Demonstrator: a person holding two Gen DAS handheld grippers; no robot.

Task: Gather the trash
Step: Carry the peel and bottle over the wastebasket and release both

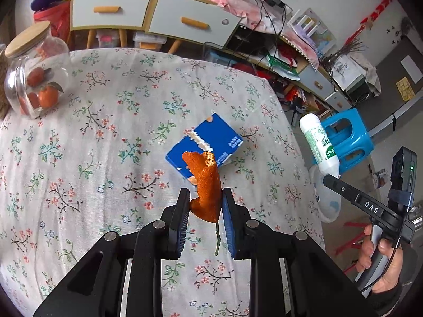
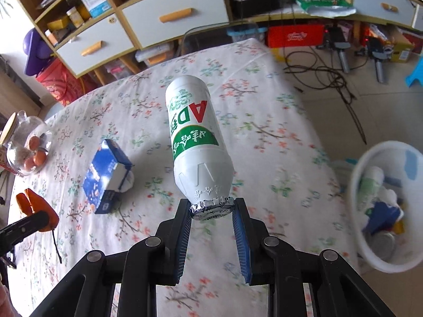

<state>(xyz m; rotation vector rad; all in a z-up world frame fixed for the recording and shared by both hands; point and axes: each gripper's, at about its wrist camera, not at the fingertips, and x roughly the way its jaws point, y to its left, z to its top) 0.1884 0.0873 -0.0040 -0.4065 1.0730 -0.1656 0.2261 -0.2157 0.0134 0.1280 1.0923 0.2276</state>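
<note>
Our right claw (image 2: 212,210) pinches the white bottle (image 2: 197,142) by its foil cap above the tabletop (image 2: 277,137); our left claw (image 1: 205,206) pinches orange peel (image 1: 205,182). We should keep both grips firm and release only once over the white bin (image 2: 355,185) beside the tabletop.

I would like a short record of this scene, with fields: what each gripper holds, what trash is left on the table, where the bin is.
left gripper: shut on orange peel
right gripper: shut on bottle, gripped at its foil cap
left on table: blue carton, lying on the cloth
not trash: jar with oranges
bin: white, on the floor right of the table, already holds trash
</note>
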